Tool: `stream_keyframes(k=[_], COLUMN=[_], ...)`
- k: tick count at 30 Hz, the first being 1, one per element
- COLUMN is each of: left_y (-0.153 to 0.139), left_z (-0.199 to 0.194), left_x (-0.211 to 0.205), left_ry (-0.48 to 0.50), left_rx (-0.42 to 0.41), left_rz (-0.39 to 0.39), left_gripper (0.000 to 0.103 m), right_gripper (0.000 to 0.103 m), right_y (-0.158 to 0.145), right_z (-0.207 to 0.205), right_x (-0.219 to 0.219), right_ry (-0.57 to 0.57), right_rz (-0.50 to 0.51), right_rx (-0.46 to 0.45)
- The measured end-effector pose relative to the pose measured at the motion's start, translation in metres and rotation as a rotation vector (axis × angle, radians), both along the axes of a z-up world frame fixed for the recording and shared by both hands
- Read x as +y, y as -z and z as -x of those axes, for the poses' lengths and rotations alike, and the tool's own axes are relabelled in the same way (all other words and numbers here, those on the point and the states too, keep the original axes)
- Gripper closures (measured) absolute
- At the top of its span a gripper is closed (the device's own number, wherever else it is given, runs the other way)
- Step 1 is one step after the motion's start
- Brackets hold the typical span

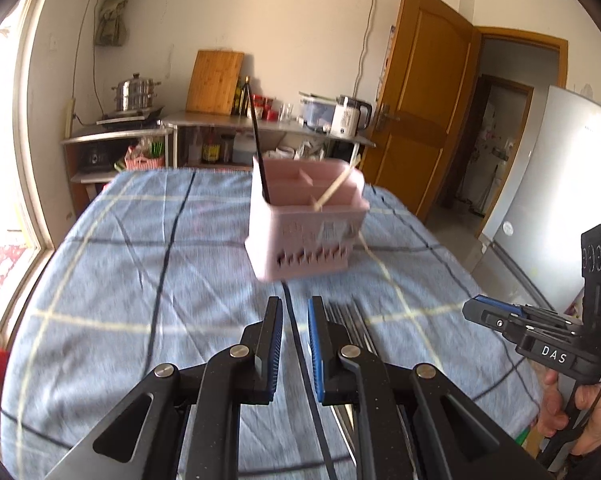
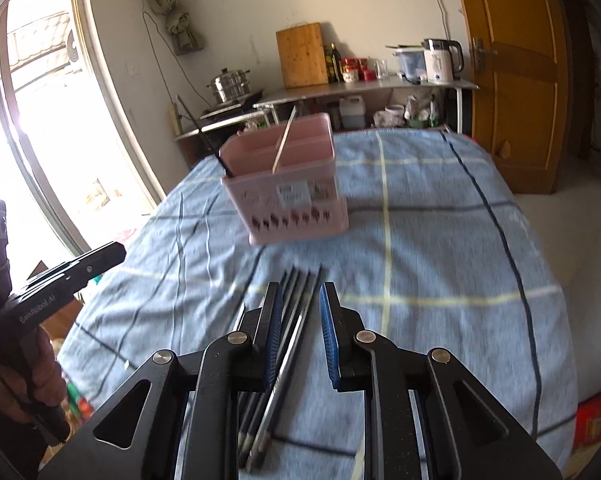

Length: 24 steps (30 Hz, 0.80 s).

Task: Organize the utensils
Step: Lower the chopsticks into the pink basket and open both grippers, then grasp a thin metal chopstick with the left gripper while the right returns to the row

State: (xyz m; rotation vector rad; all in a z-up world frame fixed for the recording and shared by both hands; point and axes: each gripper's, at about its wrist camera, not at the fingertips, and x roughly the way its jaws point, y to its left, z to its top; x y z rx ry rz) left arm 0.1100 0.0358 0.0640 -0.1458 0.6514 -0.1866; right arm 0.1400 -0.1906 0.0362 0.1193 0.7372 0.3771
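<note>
Left gripper (image 1: 294, 320) has its jaws only a crack apart with nothing pinched, hovering over a lone black chopstick (image 1: 300, 360) on the blue checked cloth (image 1: 140, 280). Right gripper (image 2: 300, 312) is a bit wider and also empty, lined up over the bundle of dark chopsticks (image 2: 284, 340). The pink utensil caddy (image 1: 306, 224) sits just beyond — already holding a black stick and a pale one. My worry: thin sticks lying flat on soft cloth could roll or scatter, or the pads snag fabric instead.

Probably a home kitchen: steamer pot (image 1: 135, 92), kettle (image 1: 350, 116), fridge (image 1: 560, 184).
</note>
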Motion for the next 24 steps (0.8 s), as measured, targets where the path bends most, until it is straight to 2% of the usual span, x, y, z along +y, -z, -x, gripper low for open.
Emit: stream_keyframes(k=[9,14,24], left_y=[0.040,0.061,0.101], left_z=[0.004,-0.010,-0.053], left_x=[-0.013,-0.021,-0.039], left_ry=[0.030,0.042,0.046], left_rx=[0.098,0.159,0.280], left_rz=[0.007,0.025,0.014], left_gripper=[0.091,0.091,0.091], right_gripper=[0.083,0.083,0.083], right_y=[0.035,0.045,0.062], right_z=[0.013,0.011,-0.001], right_x=[0.003,0.003,0.005], right_ry=[-0.012,-0.003,-0.002], right_rz=[0.019,0.020,0.024], right_rx=[0.071,0.092,0.138])
